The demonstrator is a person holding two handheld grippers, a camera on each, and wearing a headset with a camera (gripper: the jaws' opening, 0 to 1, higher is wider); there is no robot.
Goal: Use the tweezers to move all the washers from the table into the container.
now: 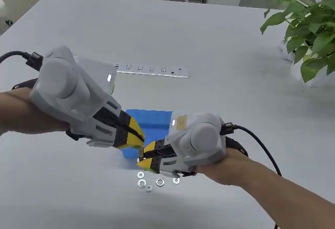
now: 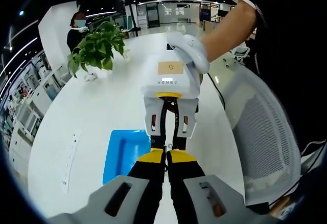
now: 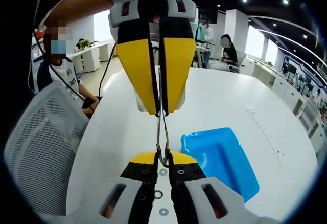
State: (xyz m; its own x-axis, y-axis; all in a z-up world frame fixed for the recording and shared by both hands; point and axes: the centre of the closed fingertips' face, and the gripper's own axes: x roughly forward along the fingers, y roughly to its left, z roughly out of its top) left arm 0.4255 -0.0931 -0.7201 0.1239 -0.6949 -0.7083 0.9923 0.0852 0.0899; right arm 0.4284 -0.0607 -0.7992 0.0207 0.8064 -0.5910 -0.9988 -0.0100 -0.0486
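Thin metal tweezers (image 3: pixel 161 132) run between the two grippers, which face each other tip to tip. My left gripper (image 1: pixel 137 138) (image 2: pixel 166 156) is shut on one end; it hangs from the top of the right gripper view. My right gripper (image 1: pixel 144 153) (image 3: pixel 162 158) is closed on the other end. Several small steel washers (image 1: pixel 149 182) lie loose on the white table just below the right gripper; some washers (image 3: pixel 163 172) show through the gap of its jaws. The blue container (image 1: pixel 152 122) (image 2: pixel 125 152) (image 3: pixel 219 157) sits right behind the meeting tips, partly hidden by them.
A white power strip (image 1: pixel 152 70) lies on the table (image 1: pixel 220 46) beyond the container. A potted green plant (image 1: pixel 309 30) stands at the far right edge. A mesh office chair (image 3: pixel 46 132) and seated people are off the table's side.
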